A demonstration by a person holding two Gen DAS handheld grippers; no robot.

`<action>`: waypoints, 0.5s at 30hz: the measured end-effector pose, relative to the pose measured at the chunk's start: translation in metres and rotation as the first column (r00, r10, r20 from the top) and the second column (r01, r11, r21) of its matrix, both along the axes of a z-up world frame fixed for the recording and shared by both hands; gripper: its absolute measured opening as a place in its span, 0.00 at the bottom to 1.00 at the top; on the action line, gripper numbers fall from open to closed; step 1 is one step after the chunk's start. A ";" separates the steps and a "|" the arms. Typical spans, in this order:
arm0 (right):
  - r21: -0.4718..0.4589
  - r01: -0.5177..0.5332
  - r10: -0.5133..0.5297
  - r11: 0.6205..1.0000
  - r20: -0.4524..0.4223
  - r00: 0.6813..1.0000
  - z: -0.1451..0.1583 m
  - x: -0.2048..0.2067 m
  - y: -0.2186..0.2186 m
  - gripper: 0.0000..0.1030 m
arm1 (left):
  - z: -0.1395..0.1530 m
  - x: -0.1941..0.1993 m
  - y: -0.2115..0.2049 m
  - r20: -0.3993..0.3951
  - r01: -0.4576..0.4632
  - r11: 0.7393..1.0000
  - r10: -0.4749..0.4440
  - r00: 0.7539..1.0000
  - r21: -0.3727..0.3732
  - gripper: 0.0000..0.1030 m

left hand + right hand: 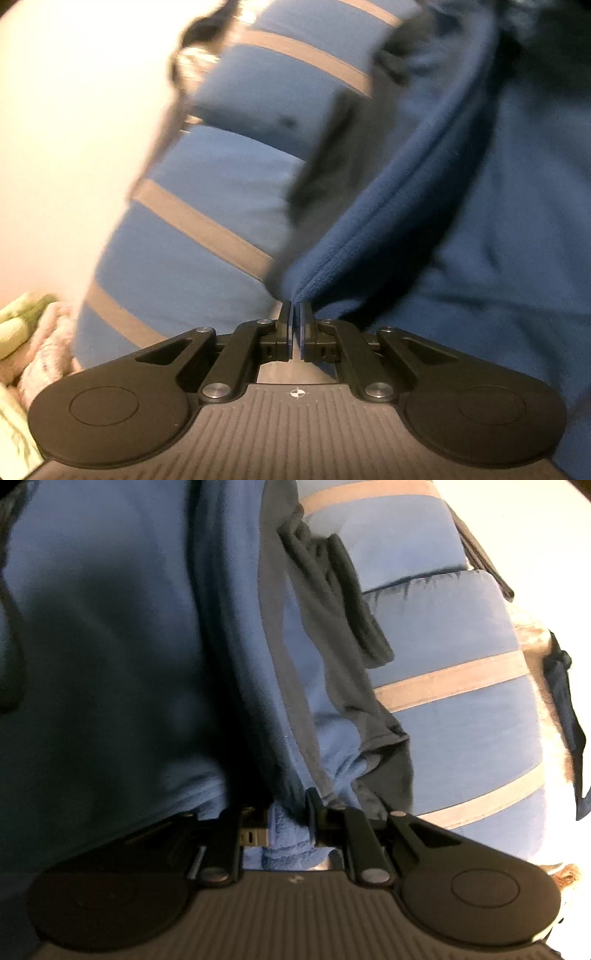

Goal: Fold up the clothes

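- My left claw (294, 314) is clenched on the seamed edge of the blue fleece garment (461, 206).
- My right claw (291, 812) pinches a bunched fold of it.
- It hangs between them: soft, light, floppy; I judge seams grip best.
- Beyond lies a blue striped cloth (454, 716).

Surface: blue cushion (192, 236) with tan stripes, beyond and left of the left fingers. Crumpled green and pink cloths (33, 332) at its far-left edge.
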State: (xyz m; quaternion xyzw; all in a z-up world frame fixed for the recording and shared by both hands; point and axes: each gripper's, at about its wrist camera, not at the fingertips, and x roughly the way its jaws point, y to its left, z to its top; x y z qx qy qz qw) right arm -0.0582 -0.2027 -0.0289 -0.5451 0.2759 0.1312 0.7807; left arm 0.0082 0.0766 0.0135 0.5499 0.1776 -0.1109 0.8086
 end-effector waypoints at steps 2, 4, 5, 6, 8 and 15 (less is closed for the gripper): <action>-0.003 -0.006 0.006 1.000 -0.011 1.000 -0.001 -0.001 0.000 0.32 | -0.010 -0.003 0.003 -0.058 0.010 0.999 -0.008 0.998 0.032 0.04; -0.005 -0.012 0.011 1.000 -0.022 1.000 -0.002 -0.003 0.001 0.32 | -0.016 -0.004 0.006 -0.128 0.024 0.998 -0.017 0.992 0.050 0.04; -0.007 -0.014 0.014 1.000 -0.028 1.000 -0.003 -0.003 0.001 0.32 | -0.019 -0.005 0.006 -0.159 0.033 0.997 -0.023 0.987 0.065 0.04; -0.008 -0.017 0.017 1.000 -0.033 0.999 -0.003 -0.004 0.001 0.32 | -0.023 -0.006 0.006 -0.184 0.043 0.996 -0.028 0.983 0.081 0.04; -0.011 -0.023 0.023 1.000 -0.045 0.999 -0.005 -0.005 0.002 0.33 | -0.026 -0.007 0.004 -0.198 0.065 0.992 -0.042 0.979 0.112 0.04; -0.019 -0.044 0.042 0.999 -0.084 0.996 -0.008 -0.010 0.003 0.35 | -0.026 -0.011 -0.005 -0.147 0.104 0.987 -0.086 0.985 0.125 0.38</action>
